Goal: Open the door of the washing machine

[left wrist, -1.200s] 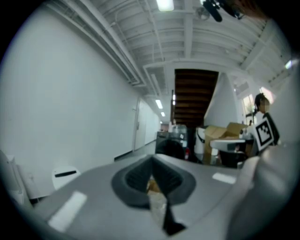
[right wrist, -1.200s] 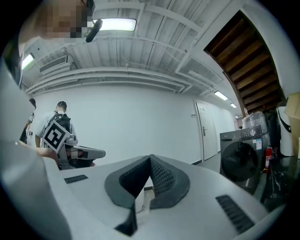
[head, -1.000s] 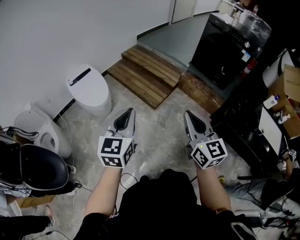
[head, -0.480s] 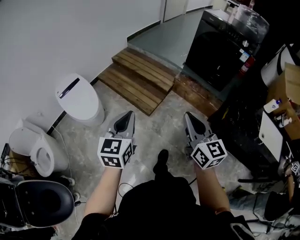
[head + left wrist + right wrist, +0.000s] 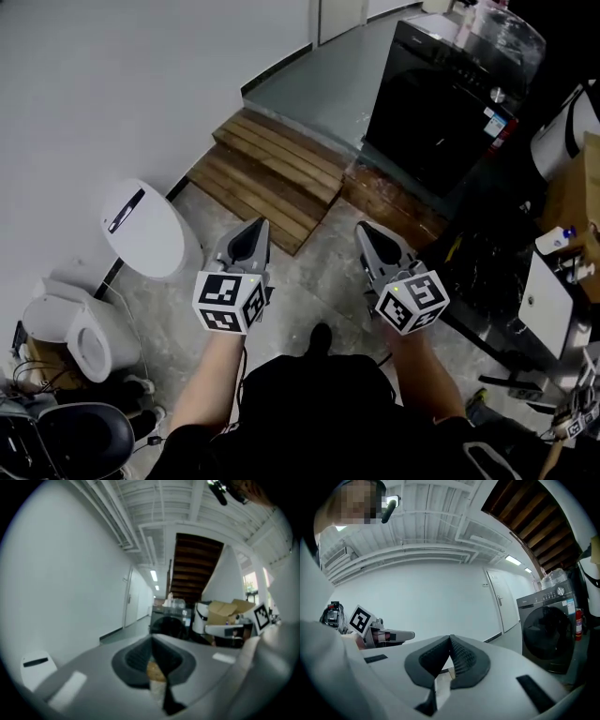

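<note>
Black and glossy, the washing machine [image 5: 436,103] fills more of the head view than a second ago and sits lower in the picture, its door shut. The wooden steps [image 5: 272,178] have slid down towards the two grippers, the white toilet [image 5: 141,230] has drifted to the lower left, and the dark chair [image 5: 56,450] at the left edge is now almost out of view. Both grippers keep the same side-by-side pose, and the right jaws have stayed closed throughout.

The machine's upper right corner is cut off by the top edge of the head view, and the clutter on its lid is too blurred to name. Its front reads there as one dark panel, so the round door shows clearly only in the right gripper view, where no handle can be made out. In the left gripper view the machine [image 5: 168,625] is small and dim, its lower part hidden behind the jaw tips.

The left gripper [image 5: 251,239] [image 5: 152,639] has its jaws together on nothing, and so does the right gripper [image 5: 380,246] [image 5: 450,639]. The machine [image 5: 546,634] stands well apart from both, ahead and to their right, with the steps and bare floor between
</note>
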Tool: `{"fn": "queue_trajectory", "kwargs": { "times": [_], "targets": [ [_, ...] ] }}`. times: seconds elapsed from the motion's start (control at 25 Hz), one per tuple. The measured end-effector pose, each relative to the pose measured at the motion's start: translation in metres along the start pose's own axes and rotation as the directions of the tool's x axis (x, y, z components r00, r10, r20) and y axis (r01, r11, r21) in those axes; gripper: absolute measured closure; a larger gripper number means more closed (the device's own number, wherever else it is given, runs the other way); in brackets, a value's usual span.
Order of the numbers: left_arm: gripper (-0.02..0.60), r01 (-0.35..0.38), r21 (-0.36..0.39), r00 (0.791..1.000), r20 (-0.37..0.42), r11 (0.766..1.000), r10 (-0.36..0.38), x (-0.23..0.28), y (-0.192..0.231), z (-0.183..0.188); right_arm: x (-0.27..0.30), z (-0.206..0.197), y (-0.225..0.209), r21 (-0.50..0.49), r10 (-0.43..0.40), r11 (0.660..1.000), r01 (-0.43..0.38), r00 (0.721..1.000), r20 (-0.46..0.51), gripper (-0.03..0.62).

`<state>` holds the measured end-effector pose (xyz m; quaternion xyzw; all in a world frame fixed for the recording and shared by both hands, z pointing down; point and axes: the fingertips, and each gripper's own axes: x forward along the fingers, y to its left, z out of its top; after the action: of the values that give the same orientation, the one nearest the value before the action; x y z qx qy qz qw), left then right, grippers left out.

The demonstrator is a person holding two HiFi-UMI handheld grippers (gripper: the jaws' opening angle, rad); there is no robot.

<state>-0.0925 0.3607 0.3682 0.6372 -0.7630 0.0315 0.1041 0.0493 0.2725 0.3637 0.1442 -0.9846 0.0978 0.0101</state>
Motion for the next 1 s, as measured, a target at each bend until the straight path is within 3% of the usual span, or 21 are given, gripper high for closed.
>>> {"fn": "queue_trajectory", "kwargs": {
  "times": [0.6, 1.0],
  "targets": [
    [0.574, 0.100, -0.009, 0.995, 0.004, 0.995, -0.100, 0.169, -0.017, 0.015, 0.052, -0.006, -0.118, 0.021, -0.043, 0.999, 0.045, 0.996, -0.079, 0.599],
    [0.574, 0.180, -0.011, 0.984, 0.012, 0.984, -0.180, 0.341, 0.020, 0.035, 0.172, -0.005, -0.225, 0.012, -0.076, 0.997, 0.078, 0.989, -0.129, 0.599]
  ]
}}
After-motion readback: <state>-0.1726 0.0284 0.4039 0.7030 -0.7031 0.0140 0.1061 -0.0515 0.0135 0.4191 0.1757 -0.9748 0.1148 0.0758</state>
